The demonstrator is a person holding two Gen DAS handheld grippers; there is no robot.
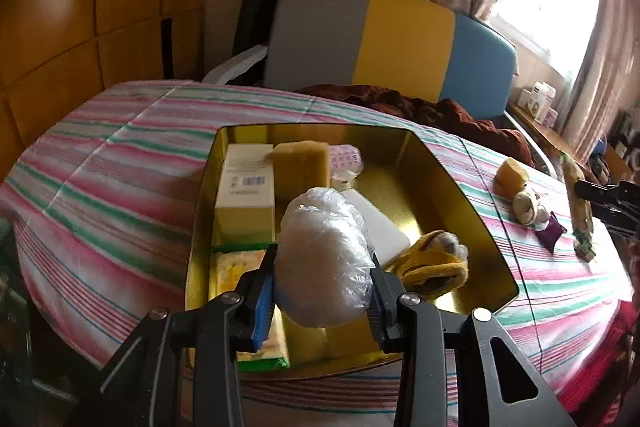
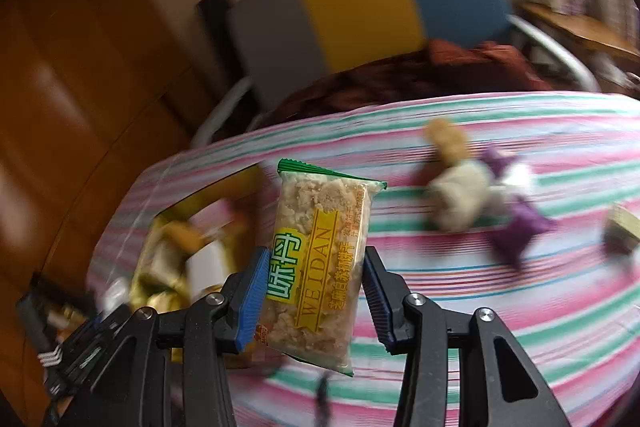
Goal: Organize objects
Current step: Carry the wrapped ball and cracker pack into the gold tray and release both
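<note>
Both hands are mid-delivery: each carries one item toward the gold tin point(image 1: 460, 183) that sits on the striped cloth of the counter point(image 1: 120, 163), toward its left side.

The left gripper point(image 1: 322, 291) has its jaws clenched on a crumpled clear plastic bundle point(image 1: 324, 259), pinched from both sides and held over the near part of the tin. Below it the tin already holds a white carton point(image 1: 244, 187) against the far left wall, a yellow sponge point(image 1: 302, 167) beside it, a pink blister pack point(image 1: 346, 157) behind, a flat white block point(image 1: 378, 227) in the middle, a yellow striped cloth piece point(image 1: 434, 265) toward the near right, and a yellow-green packet point(image 1: 240, 275) in the near left corner.

The right gripper point(image 2: 314, 287) has its jaws grasping a biscuit packet point(image 2: 320, 259) labelled WEIDAN, held upright by its lower half above the cloth, to the right of the tin. That view is smeared, so detail there is poor.

Left on the counter's right half are a small yellow lump point(image 1: 510, 173), a pale plush toy point(image 1: 528, 209), a purple sachet point(image 1: 551, 233) and a small box point(image 2: 622, 227) near the right edge.

The step in hand looks like placing. Next, the left hand likely needs to lower the bundle into a free gap, probably the bare floor near the front wall, then release. The right hand should wait clear or pick the open floor at the far right, so the two grippers do not collide over the tin.
</note>
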